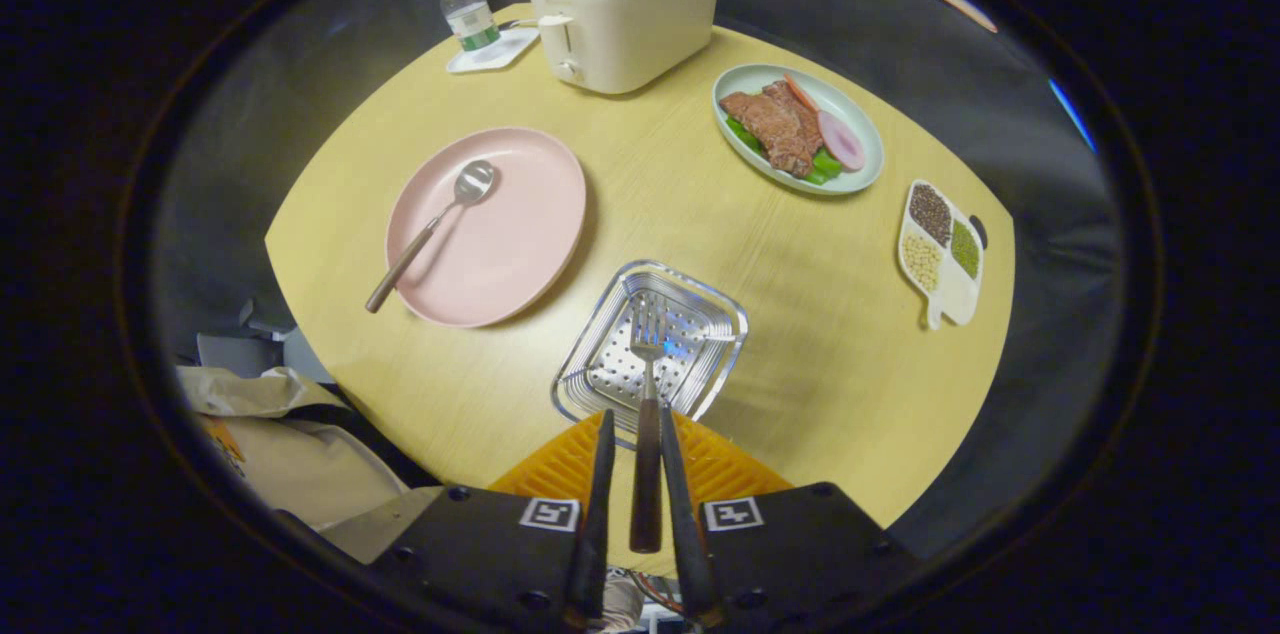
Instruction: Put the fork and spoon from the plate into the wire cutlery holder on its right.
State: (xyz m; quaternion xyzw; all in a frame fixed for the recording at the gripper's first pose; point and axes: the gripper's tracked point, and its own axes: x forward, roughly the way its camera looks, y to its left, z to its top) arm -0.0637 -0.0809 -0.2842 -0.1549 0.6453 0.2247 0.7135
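A: Nearest us, the tongs [645,459] are clamped on the fork [647,414], both fingers pressing its dark handle about midway along. The tines point forward, just ahead of the fingertips and over the open mouth of the wire holder [652,349].

B: Handling notes? We judge the fork stiff and light, metal head smooth, so the handle is the right hold; a grip nearer the tines would likely slip.

A: Agreed. The spoon [432,229] lies beyond the fingers and to their left, bowl on the pink plate [490,226], handle overhanging the near rim. We'd take that free handle end.

B: Pose?

A: Tongs tipped downward above the holder, fork roughly in line with the fingers. The orange mat [560,469] sits beneath them.
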